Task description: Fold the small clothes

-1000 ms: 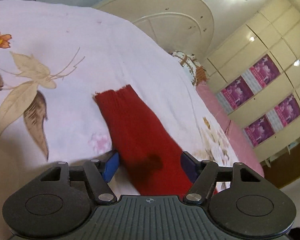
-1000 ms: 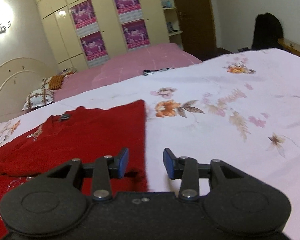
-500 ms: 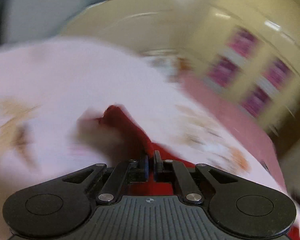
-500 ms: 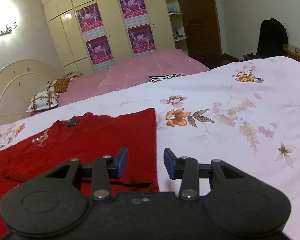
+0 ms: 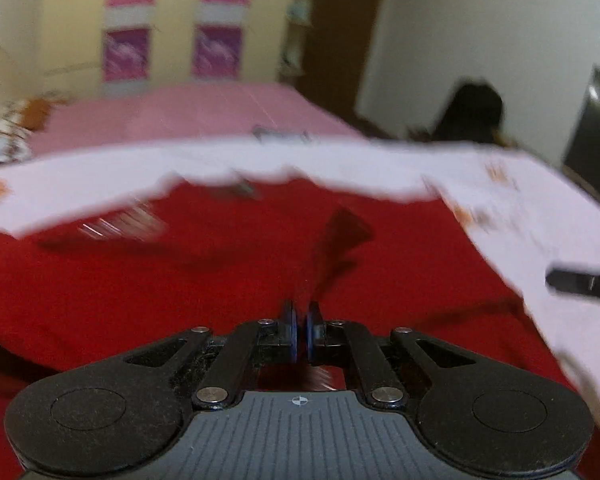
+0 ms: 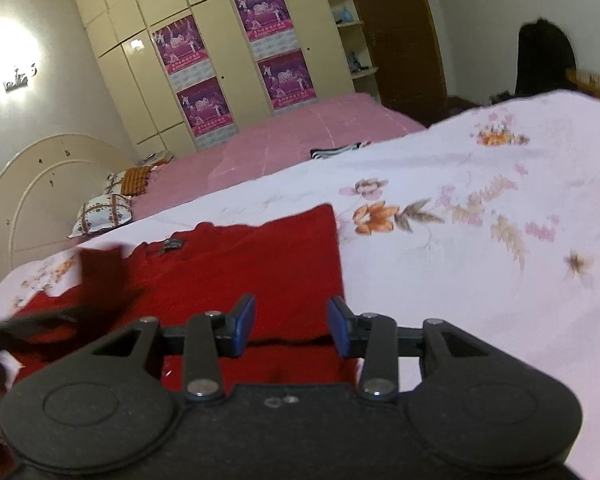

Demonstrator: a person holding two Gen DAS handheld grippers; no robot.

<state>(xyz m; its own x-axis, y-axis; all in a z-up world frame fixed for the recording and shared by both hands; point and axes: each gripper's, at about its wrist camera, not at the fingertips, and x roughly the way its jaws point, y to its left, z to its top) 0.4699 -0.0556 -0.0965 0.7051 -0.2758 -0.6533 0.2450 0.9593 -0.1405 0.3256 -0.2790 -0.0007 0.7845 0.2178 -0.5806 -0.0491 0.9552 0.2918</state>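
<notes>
The left claw point(image 5: 300, 330) is pinching the sleeve point(image 6: 100, 276) of the red sweater point(image 6: 268, 264), its pads nearly together on the fabric, which is trailing dark and blurred toward the frame's centre. The right claw point(image 6: 292, 322) is hovering part-open at lower centre with nothing gripped, over the sweater's near hem. The sweater is lying flat on the floral bedsheet point(image 6: 480, 280), left of centre in the right wrist view. To fold well, the sleeve probably needs carrying fully across the chest and laying flat before release, with the right claw pinning the hem against dragging.
</notes>
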